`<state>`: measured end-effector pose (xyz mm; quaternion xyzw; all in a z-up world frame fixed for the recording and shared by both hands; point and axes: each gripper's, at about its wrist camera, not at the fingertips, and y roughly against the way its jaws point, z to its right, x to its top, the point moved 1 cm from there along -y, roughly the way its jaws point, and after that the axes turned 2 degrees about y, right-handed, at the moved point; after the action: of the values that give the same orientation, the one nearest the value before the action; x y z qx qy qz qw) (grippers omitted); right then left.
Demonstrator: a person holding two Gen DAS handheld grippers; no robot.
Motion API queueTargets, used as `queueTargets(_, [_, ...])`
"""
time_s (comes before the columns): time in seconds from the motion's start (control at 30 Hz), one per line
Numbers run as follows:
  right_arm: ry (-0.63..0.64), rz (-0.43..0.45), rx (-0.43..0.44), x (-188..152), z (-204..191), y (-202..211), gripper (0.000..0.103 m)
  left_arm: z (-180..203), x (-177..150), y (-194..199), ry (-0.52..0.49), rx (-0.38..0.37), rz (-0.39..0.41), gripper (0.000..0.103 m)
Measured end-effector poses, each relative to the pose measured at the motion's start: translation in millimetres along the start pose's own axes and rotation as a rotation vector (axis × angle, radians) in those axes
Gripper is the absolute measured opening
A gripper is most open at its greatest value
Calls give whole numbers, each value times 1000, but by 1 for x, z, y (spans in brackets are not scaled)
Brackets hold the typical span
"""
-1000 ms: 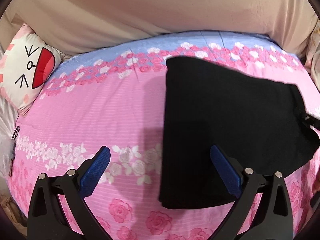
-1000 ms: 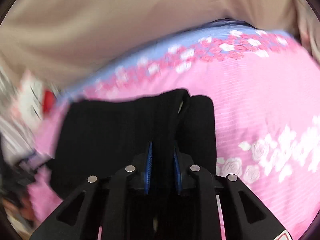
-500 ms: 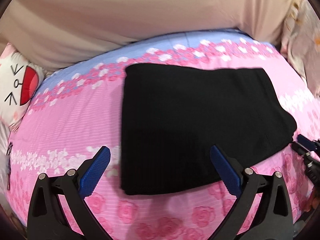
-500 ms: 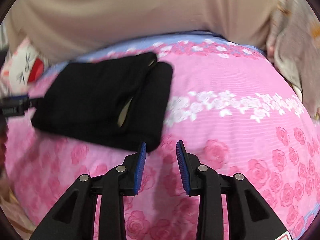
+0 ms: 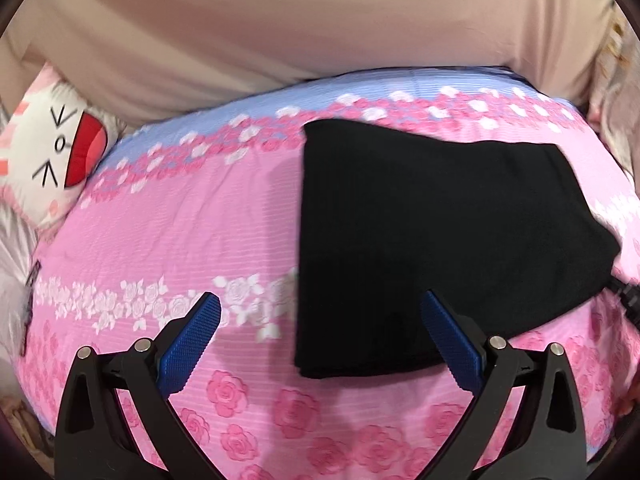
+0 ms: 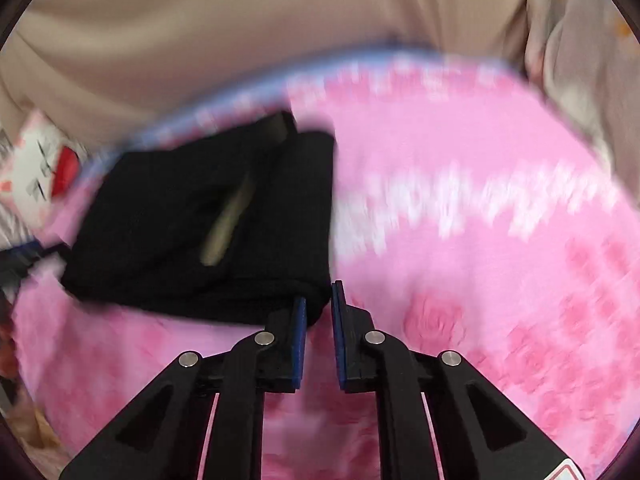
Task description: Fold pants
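The folded black fabric pants (image 5: 448,240) lie flat on the pink rose-print bedspread (image 5: 180,220). The left gripper (image 5: 320,332) hovers spread wide over their near edge. The right gripper (image 6: 318,312) stands narrowly parted at the pants' corner, clamping nothing.

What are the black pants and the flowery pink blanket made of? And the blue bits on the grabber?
The black pants look like soft, matte knit cloth: no shine, and the folded edges are thick and rounded. The pink blanket seems a thin woven cotton, with fine stripes and printed roses. The blue pads on the left gripper look like ridged rubber, though hard plastic is possible.
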<state>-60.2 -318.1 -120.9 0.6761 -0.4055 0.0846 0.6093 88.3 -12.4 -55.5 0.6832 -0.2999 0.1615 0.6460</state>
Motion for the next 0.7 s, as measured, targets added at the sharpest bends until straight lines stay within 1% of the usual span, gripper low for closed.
queueTargets(0.03, [-16,-3,14,2,1,8,16,-7,0,-5,22,-11,-22,98])
queueTargets(0.13, [-50,48,69,5,3,37,36,-35,1,-8,122,-84,-38,98])
queueTargets(0.17, [-69,66,101,6,4,44,59,-45,2,-9,155,-106,-39,98])
queueTargets(0.2, [-104,95,143,9,6,52,74,-53,2,-12,183,-125,-45,98])
queueTargets(0.23, [-130,116,174,9,6,57,75,-60,2,-16,210,-157,-54,98])
queueTargets(0.3, [-167,113,250,13,3,59,75,-67,2,-25,260,-249,-82,98])
queueTargets(0.33, [-181,109,265,14,1,57,76,-72,1,-32,310,-331,-107,98])
queueTargets(0.37, [-188,103,261,17,-2,55,82,-74,-1,-38,347,-397,-120,98])
queueTargets(0.4, [-183,96,248,19,-5,48,86,-75,-2,-45,377,-443,-138,98])
queueTargets(0.47, [-164,57,217,22,-11,33,86,-70,-5,-65,411,-450,-184,98])
queueTargets(0.5, [-168,18,201,22,-14,20,86,-68,-6,-73,421,-453,-203,98])
queueTargets(0.57, [-199,-23,222,18,-17,3,87,-63,-5,-71,424,-444,-161,98])
queueTargets(0.6, [-225,-29,224,16,-21,-6,87,-59,-3,-72,418,-446,-169,98])
queueTargets(0.63, [-225,-14,215,18,-24,-10,86,-55,-3,-72,416,-435,-162,98])
queueTargets(0.67, [-210,4,210,19,-29,-10,67,-51,-2,-71,403,-434,-155,98])
queueTargets(0.7, [-201,5,228,23,-35,-9,49,-47,0,-72,380,-448,-155,74])
